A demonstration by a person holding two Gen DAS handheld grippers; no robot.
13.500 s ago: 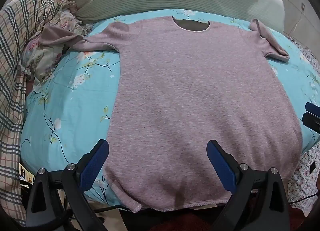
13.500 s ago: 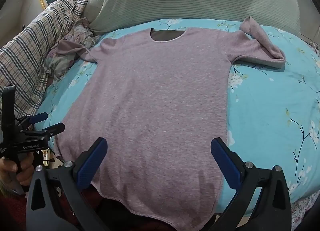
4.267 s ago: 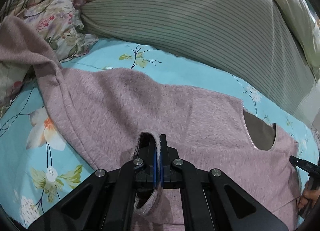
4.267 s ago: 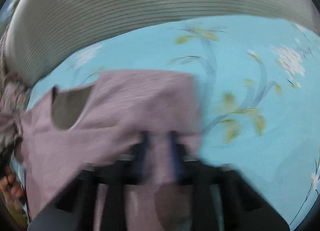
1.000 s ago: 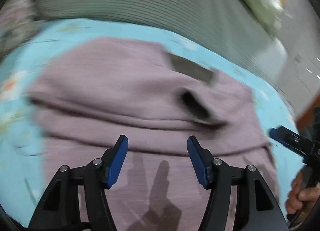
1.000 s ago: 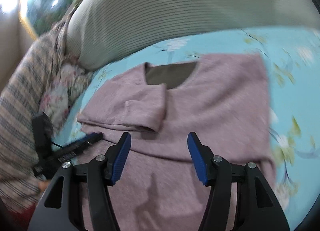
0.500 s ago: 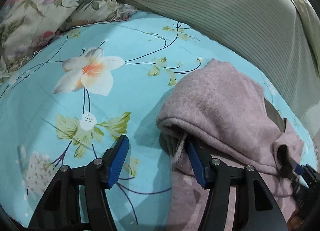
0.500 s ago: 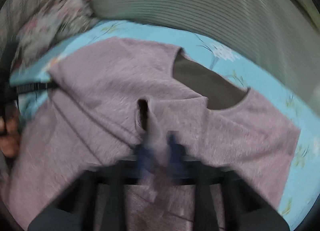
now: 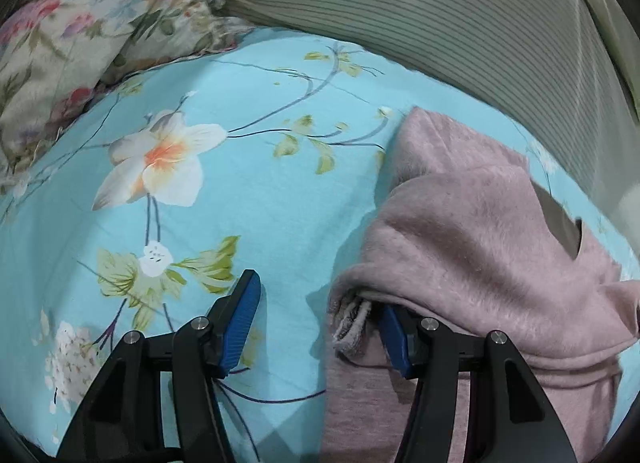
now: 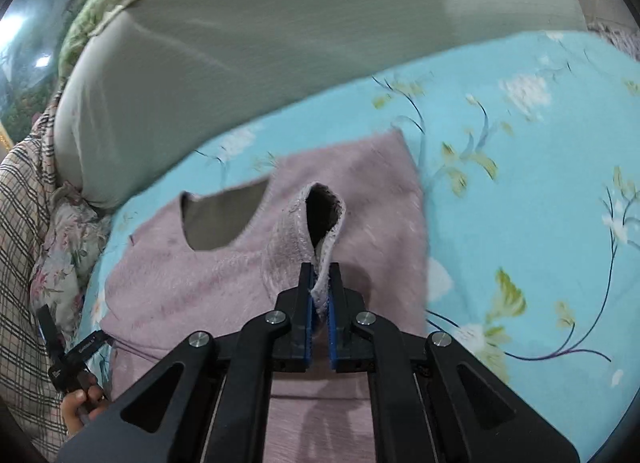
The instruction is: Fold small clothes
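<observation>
Right now your right gripper (image 10: 319,295) has its blue pads (image 10: 307,313) pinched together on the cuff of a sleeve (image 10: 308,231), which stands up from the pink sweater (image 10: 192,283) in the middle of the right wrist view with its dark opening facing the camera. That sweater lies flat on the turquoise floral bedsheet (image 10: 520,183), its neckline (image 10: 220,219) showing just left of the raised cuff and its far corner reaching toward the striped grey-green pillow (image 10: 280,43) across the top of the frame. At lower left of the same view you can see your left hand (image 10: 76,407) gripping the black handle of the other tool beside the plaid blanket (image 10: 20,243). Your left gripper (image 9: 316,327) has its fingers spread wide apart: the left pad (image 9: 240,323) sits over bare sheet, while the right pad (image 9: 394,339) is tucked under the folded shoulder edge of the sweater at lower right of the left wrist view, with a loose ribbed hem (image 9: 352,319) hanging between the two pads. Nothing is pinched there. A floral cushion (image 9: 80,23) fills the upper left of that frame.
</observation>
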